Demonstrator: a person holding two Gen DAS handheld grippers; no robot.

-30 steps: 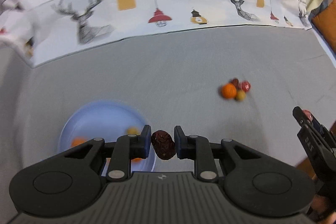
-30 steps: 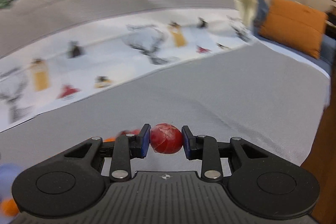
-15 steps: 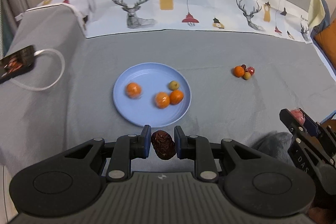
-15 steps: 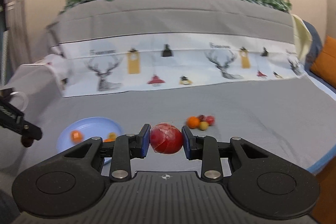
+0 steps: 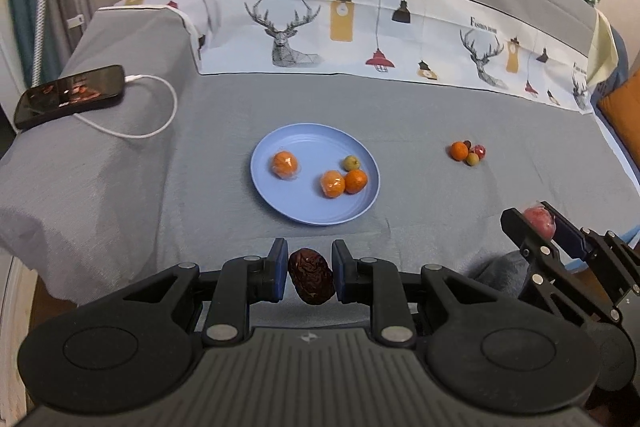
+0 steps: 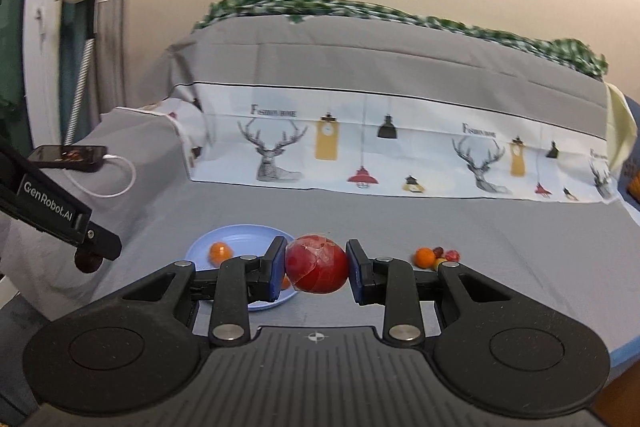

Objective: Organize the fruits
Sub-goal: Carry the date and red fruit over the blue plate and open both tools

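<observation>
I have a load in each tool: my left gripper (image 5: 309, 277) is pinched on a wrinkled dark brown dried date (image 5: 311, 281), and my right gripper (image 6: 316, 271) is clamped on a glossy round red fruit in clear wrap (image 6: 316, 269); both hang above the near edge of the grey cloth-covered surface (image 5: 400, 115), short of the round pale blue plastic plate (image 5: 312, 213).

I judge this the carrying step, with the drop not yet made; next I must bring each fruit over bare plate, low, and let go gently so nothing rolls into the three small oranges (image 5: 285, 165) and the little green fruit (image 5: 351, 162) lying there.

A small cluster of loose fruits (image 5: 467, 151) sits well apart to the plate's right, seemingly awaiting collection.

My left camera looks down into the plate and shows all of its contents and a black phone on a white cable (image 5: 68, 95); my right camera sits lower, so the red fruit and fingers hide much of the plate, though it alone shows the wall.
</observation>
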